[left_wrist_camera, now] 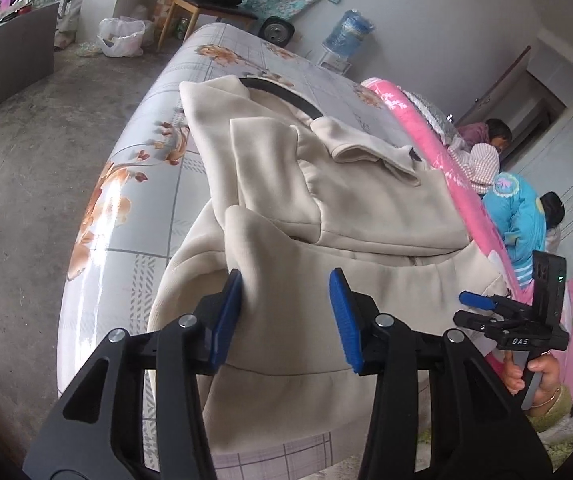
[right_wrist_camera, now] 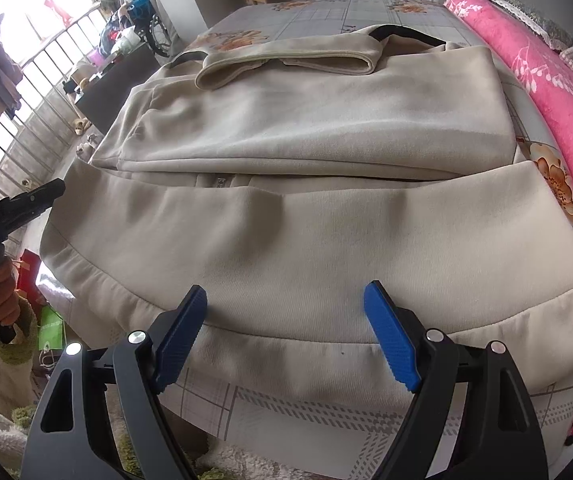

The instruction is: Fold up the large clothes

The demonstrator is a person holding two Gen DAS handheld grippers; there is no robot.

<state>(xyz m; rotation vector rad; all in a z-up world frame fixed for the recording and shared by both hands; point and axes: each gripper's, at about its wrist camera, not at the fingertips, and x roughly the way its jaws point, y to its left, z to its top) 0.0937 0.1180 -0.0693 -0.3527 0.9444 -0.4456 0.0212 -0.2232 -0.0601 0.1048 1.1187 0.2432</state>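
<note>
A cream hooded jacket [left_wrist_camera: 366,208] with black trim lies folded across a floral-sheeted bed [left_wrist_camera: 246,52]. In the left wrist view my left gripper [left_wrist_camera: 288,316] hovers over the jacket's near left part. A raised fold of cream fabric leans on its left pad [left_wrist_camera: 226,320], and the right pad stands well apart from that fold. In the right wrist view my right gripper [right_wrist_camera: 286,320] stands wide open just above the jacket's [right_wrist_camera: 306,120] near hem, with nothing pinched. It also shows at the jacket's right edge as the right gripper [left_wrist_camera: 470,308], held by a hand [left_wrist_camera: 542,376].
A rolled pink blanket [right_wrist_camera: 558,92] runs along the bed's right side. Two people [left_wrist_camera: 522,216] sit beyond it. The bed's edge drops to a grey floor [left_wrist_camera: 26,160] on the left. A chair [left_wrist_camera: 210,4] and a water bottle [left_wrist_camera: 348,32] stand past the far end.
</note>
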